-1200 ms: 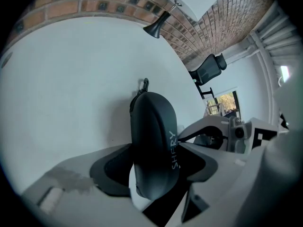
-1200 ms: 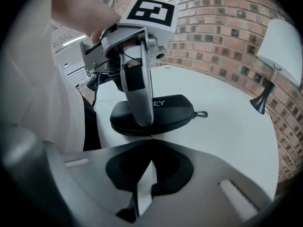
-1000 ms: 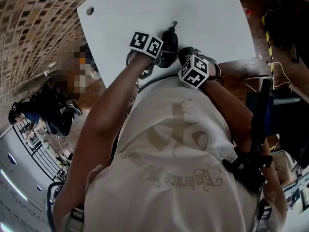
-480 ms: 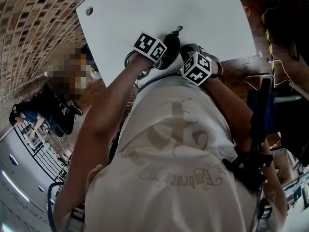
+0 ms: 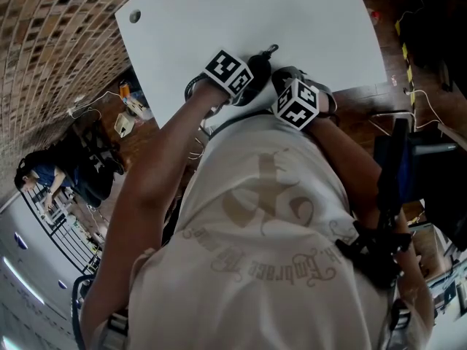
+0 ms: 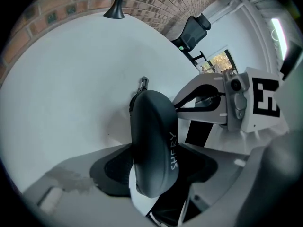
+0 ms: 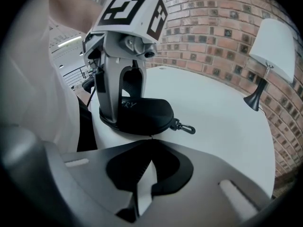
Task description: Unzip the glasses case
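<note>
A black zipped glasses case point(image 6: 154, 136) lies on the white table point(image 5: 219, 13), its metal clip point(image 7: 187, 127) pointing away from me. My left gripper point(image 6: 154, 168) straddles the case across its width, and both pads press its sides. In the right gripper view the left gripper's fingers point(image 7: 108, 96) stand over the case point(image 7: 144, 115). The right gripper point(image 7: 151, 138) is shut, tips at the case's near seam, pinching a thin dark zipper pull. In the head view both marker cubes crowd over the case point(image 5: 257, 68).
A lamp with a white shade point(image 7: 274, 46) stands at the table's far side before a brick wall; its black foot point(image 6: 116, 11) shows in the left gripper view. The table has a small round hole point(image 5: 134, 16). My torso fills the near side.
The left gripper has rolled with the case in it, so the clip end has swung a little to the right in the head view. The right gripper has stayed put.
</note>
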Action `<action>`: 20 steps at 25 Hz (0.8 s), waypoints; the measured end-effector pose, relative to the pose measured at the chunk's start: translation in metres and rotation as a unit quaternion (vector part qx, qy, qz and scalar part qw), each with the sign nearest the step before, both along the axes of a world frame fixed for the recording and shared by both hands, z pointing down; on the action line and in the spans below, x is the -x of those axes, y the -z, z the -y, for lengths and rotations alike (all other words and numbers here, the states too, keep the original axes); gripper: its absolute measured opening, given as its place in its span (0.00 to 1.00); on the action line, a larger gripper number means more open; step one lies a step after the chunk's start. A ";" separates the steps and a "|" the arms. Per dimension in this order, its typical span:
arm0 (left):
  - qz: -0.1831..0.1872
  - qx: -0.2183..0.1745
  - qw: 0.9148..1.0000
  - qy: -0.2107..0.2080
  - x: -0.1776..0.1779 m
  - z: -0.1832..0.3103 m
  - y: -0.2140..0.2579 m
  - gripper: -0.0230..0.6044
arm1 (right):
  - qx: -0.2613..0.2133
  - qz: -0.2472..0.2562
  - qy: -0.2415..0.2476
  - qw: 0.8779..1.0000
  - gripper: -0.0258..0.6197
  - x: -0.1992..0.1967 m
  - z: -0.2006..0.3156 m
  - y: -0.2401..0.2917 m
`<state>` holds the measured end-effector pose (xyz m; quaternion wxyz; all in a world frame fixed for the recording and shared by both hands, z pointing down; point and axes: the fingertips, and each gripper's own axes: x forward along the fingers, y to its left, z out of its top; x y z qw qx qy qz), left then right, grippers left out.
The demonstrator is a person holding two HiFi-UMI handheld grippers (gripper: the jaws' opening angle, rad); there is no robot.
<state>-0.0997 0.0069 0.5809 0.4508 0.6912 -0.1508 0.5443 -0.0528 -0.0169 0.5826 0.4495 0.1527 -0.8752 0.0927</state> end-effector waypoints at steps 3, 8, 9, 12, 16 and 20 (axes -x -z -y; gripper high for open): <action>0.011 0.002 0.999 -0.038 0.005 -0.006 0.000 0.52 | -0.004 0.001 0.001 1.000 0.05 0.001 0.000 0.001; 0.019 -0.004 0.997 -0.073 0.008 -0.010 0.000 0.52 | -0.006 0.003 0.007 1.000 0.05 0.002 -0.002 0.002; 0.019 -0.006 0.997 -0.078 0.008 -0.010 0.000 0.52 | -0.006 0.004 0.007 1.000 0.05 0.001 -0.002 0.002; 0.020 -0.011 0.995 -0.094 0.009 -0.010 0.001 0.52 | -0.007 0.003 0.010 1.000 0.05 0.002 -0.003 0.002; 0.030 -0.017 0.991 -0.127 0.012 -0.014 0.000 0.52 | -0.009 0.001 0.011 1.000 0.05 0.001 -0.005 0.001; 0.039 -0.018 0.987 -0.154 0.011 -0.016 0.000 0.52 | -0.009 0.001 0.012 1.000 0.05 -0.001 -0.005 0.001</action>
